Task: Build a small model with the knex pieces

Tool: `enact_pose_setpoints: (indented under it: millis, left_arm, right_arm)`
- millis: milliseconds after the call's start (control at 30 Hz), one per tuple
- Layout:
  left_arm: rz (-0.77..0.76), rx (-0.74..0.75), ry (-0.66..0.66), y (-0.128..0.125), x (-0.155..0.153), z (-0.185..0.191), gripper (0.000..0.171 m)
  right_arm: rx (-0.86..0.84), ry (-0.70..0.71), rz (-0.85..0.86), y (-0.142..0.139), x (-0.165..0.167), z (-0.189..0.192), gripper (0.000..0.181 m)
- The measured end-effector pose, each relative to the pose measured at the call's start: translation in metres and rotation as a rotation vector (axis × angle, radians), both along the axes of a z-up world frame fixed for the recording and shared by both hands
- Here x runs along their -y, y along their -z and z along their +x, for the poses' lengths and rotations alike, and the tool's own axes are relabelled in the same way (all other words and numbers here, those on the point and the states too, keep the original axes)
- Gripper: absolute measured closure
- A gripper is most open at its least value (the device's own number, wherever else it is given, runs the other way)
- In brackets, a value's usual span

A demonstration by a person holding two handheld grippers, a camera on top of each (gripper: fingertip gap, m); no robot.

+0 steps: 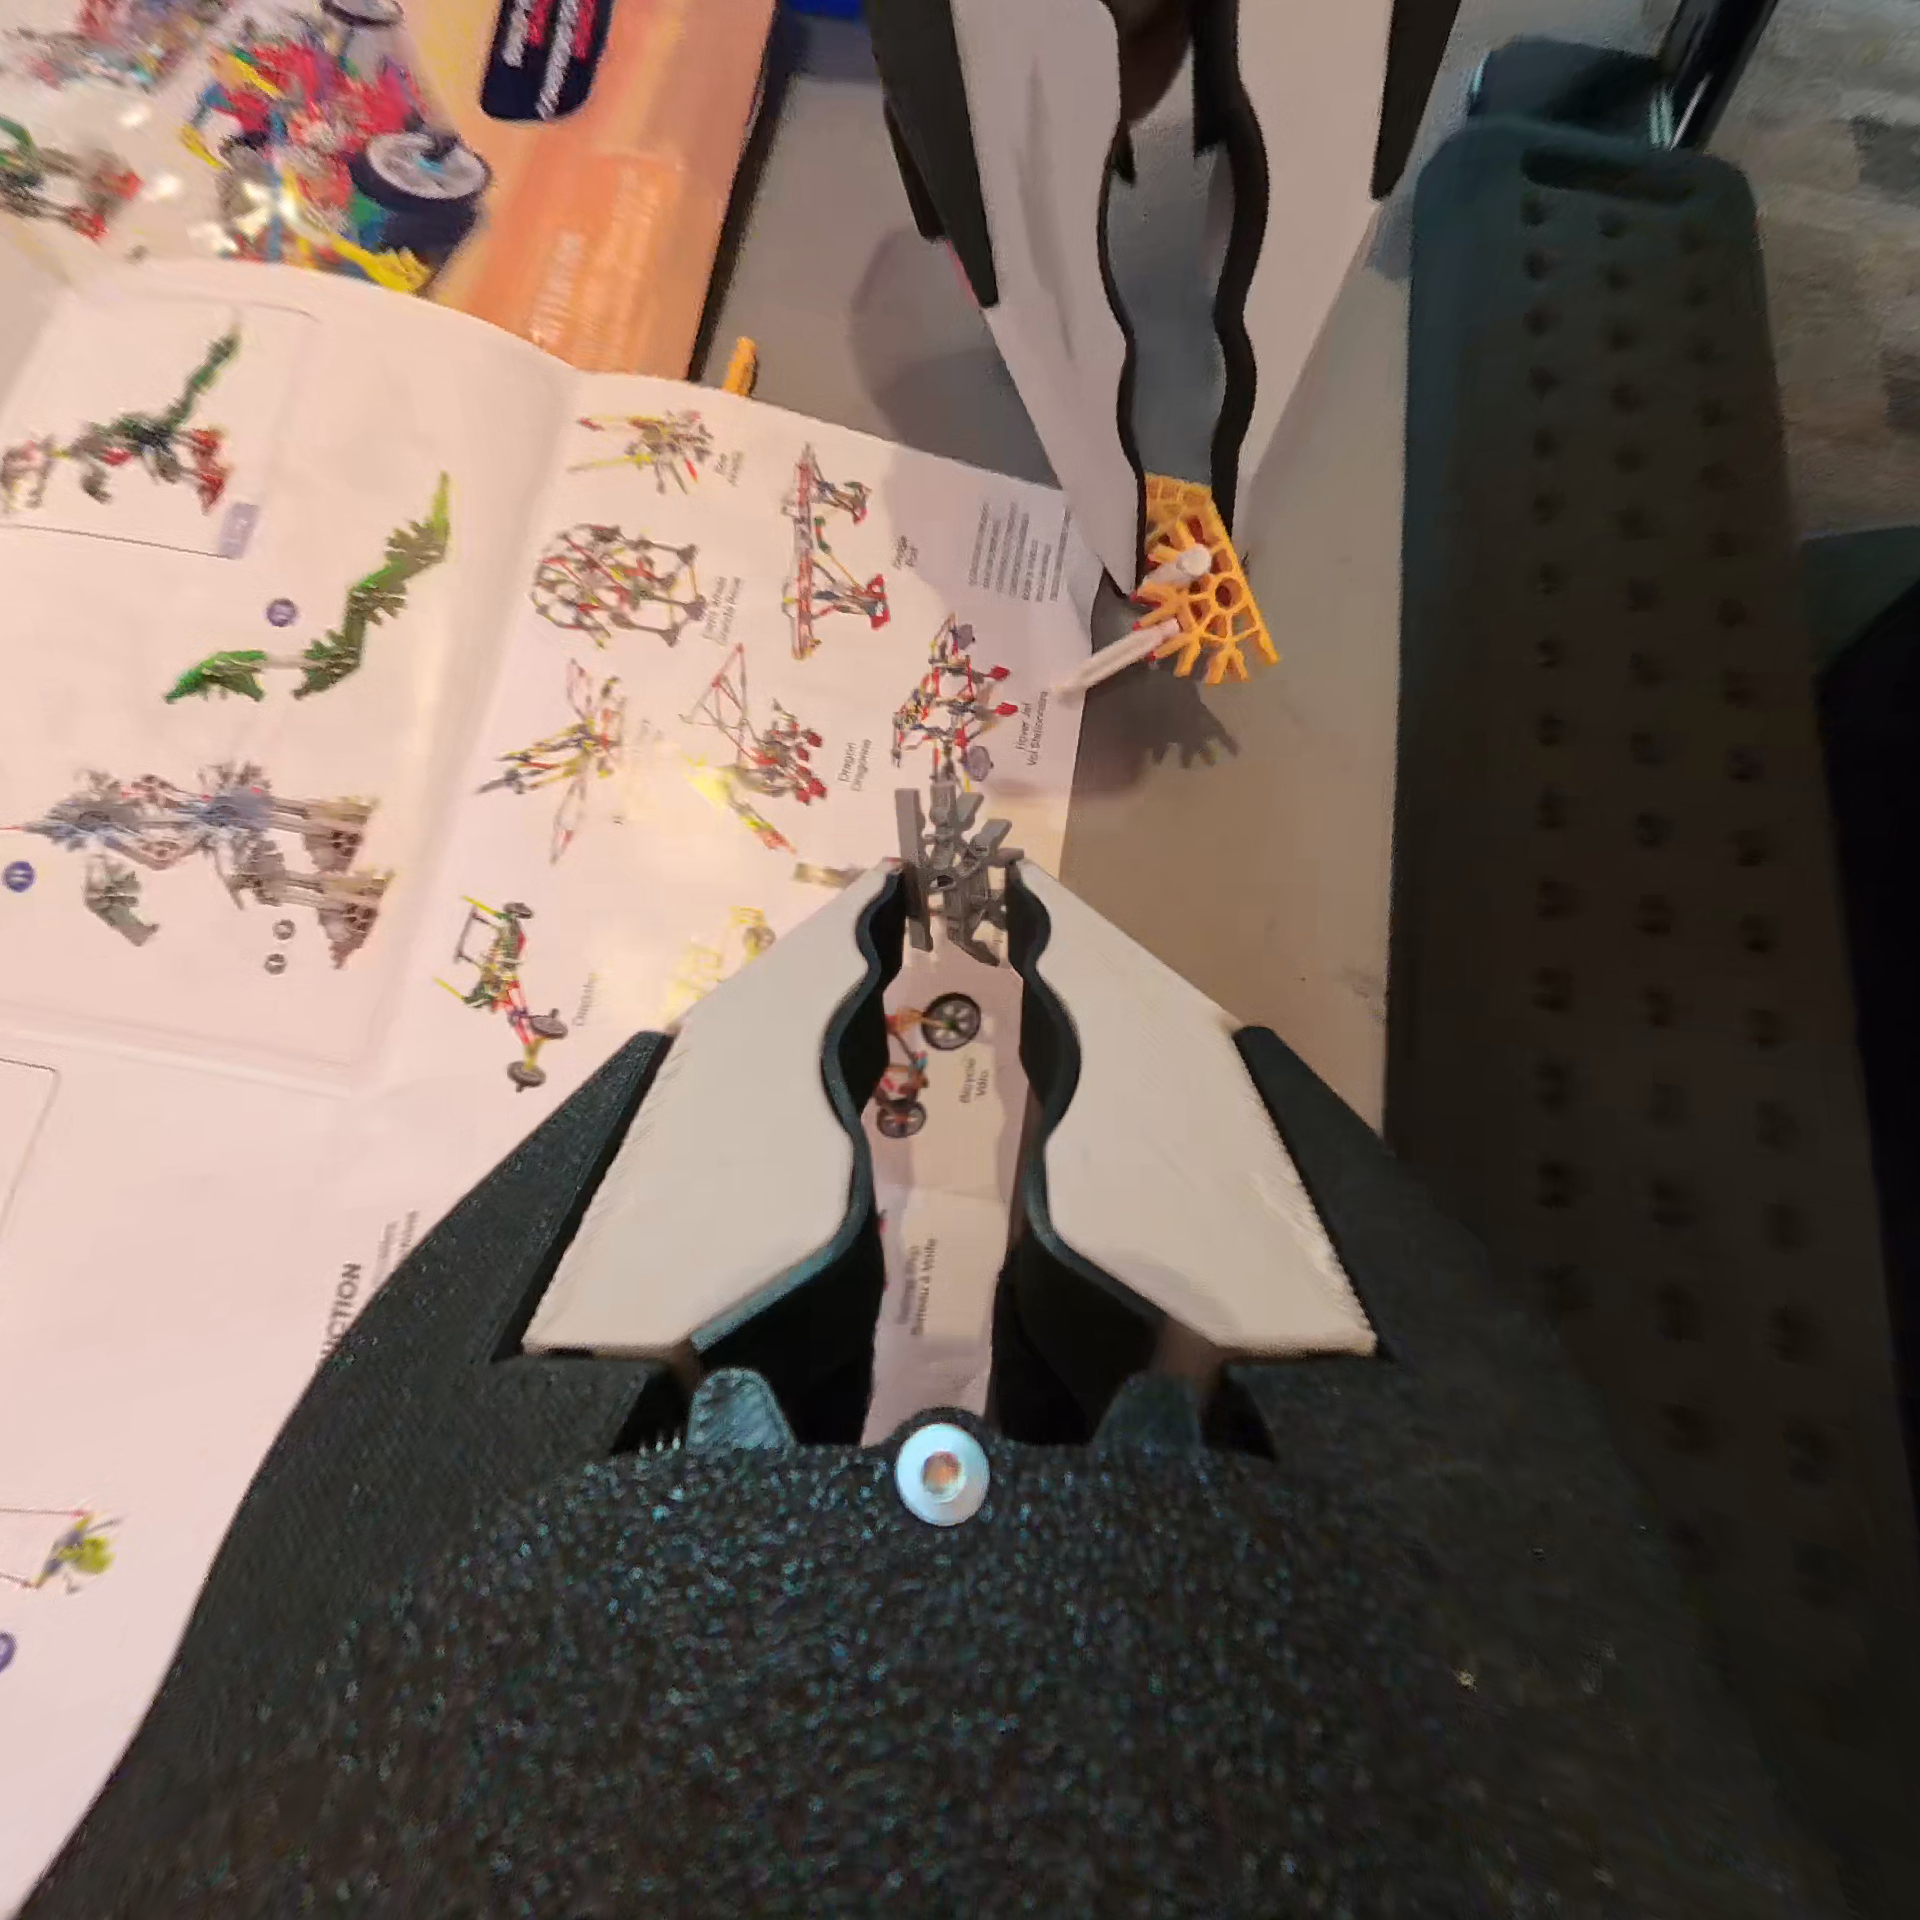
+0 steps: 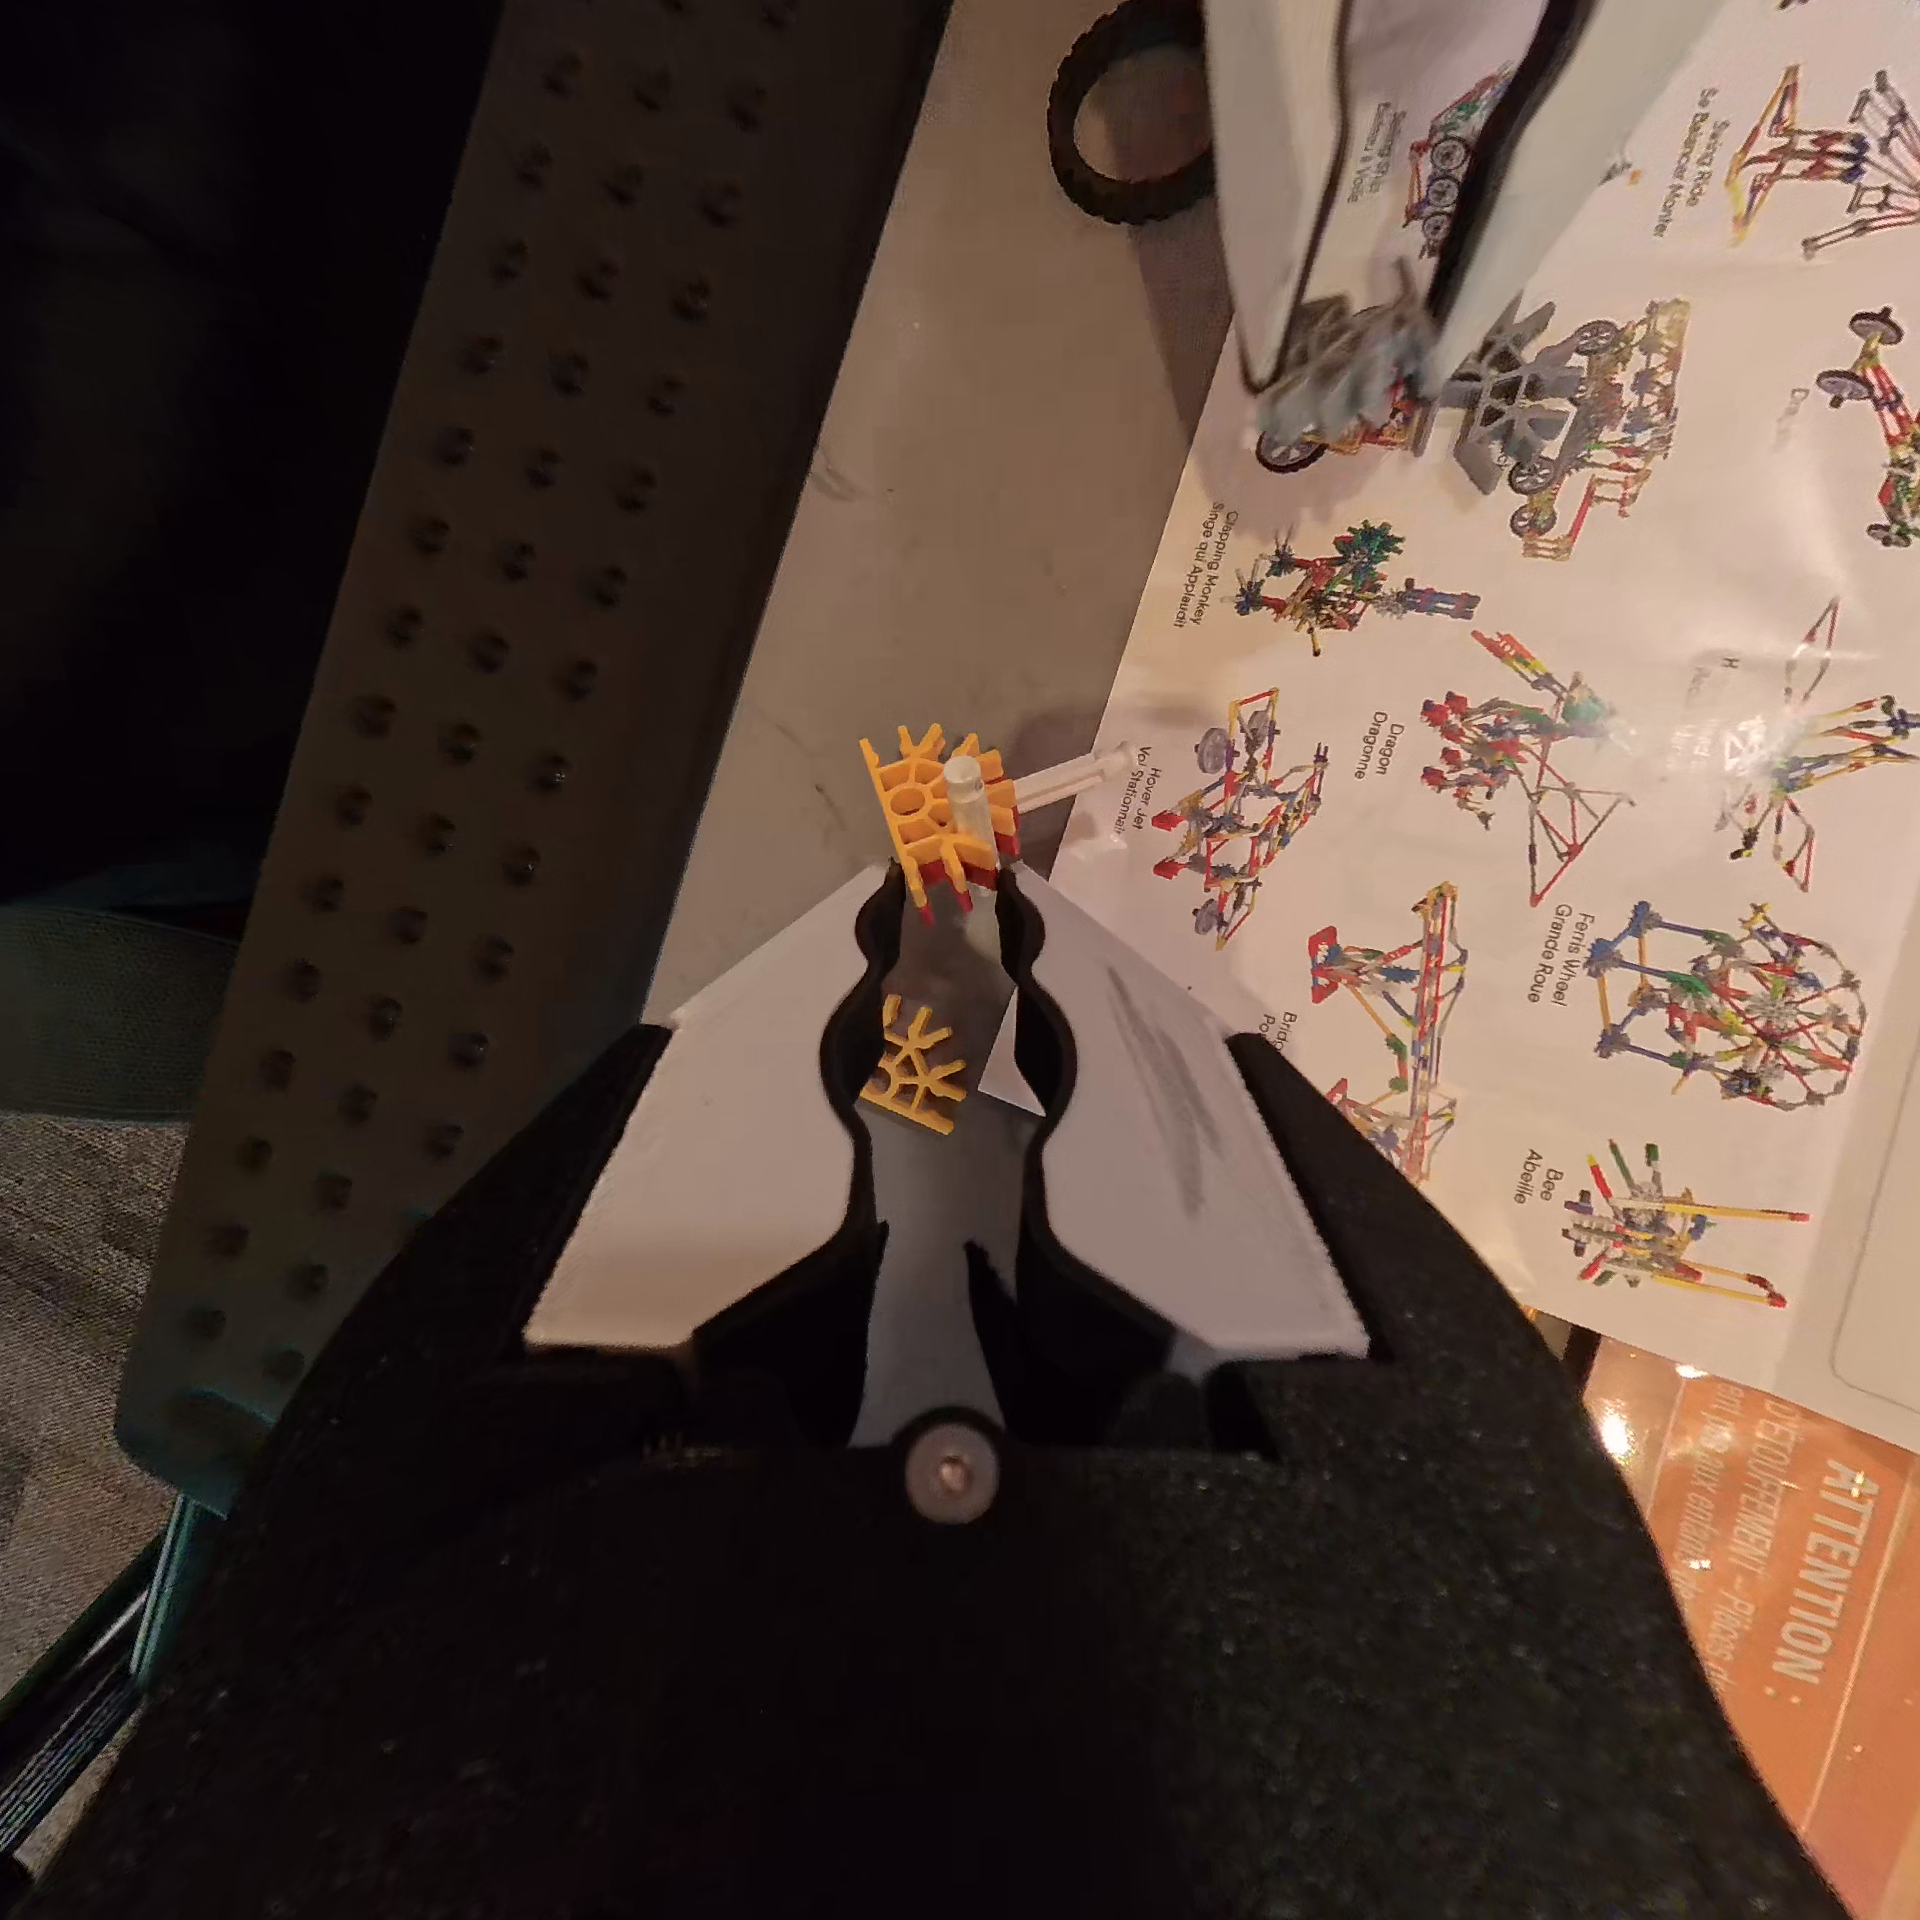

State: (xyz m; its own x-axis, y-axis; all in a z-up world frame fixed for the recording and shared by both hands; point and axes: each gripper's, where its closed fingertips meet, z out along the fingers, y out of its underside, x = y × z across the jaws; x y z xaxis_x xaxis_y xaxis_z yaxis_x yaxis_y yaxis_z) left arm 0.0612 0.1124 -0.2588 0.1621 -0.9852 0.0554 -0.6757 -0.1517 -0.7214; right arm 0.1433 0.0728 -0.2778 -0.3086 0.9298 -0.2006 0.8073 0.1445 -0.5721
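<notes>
The left claw (image 1: 956,883) pinches a grey connector (image 1: 951,862) at its tips, above the leaflet (image 1: 416,727) on the desk (image 1: 1226,831). The right claw (image 2: 945,883) grips a yellow connector cluster (image 2: 930,810) with white rods (image 2: 1070,777); a loose yellow connector (image 2: 914,1070) lies below it, and a black tyre (image 2: 1127,135) sits far ahead.

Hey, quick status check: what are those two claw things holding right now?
Left hand-held gripper shut on grey connector piece above instruction sheet. Right hand-held gripper shut on yellow connector cluster, white rods attached.
</notes>
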Motion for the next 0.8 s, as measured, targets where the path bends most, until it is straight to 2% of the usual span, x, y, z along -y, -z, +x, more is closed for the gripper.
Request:
enact_pose_setpoints:
  millis: [233,400,667,800]
  left_arm:
    - [-0.013,-0.118,0.000,0.032,0.015,0.004,0.150]
    - [-0.051,-0.093,0.015,0.022,0.015,0.000,0.129]
    - [-0.068,-0.107,-0.004,0.011,-0.002,-0.032,0.132]
    - [-0.069,-0.120,0.037,0.010,0.006,-0.032,0.136]
  right_arm:
    - [0.003,-0.009,0.004,0.001,0.002,-0.001,0.164]
    - [0.001,-0.008,0.007,0.000,0.002,-0.001,0.164]
    - [0.005,-0.011,0.012,0.000,0.001,-0.001,0.164]
    - [0.004,-0.012,0.015,-0.001,0.001,-0.001,0.164]
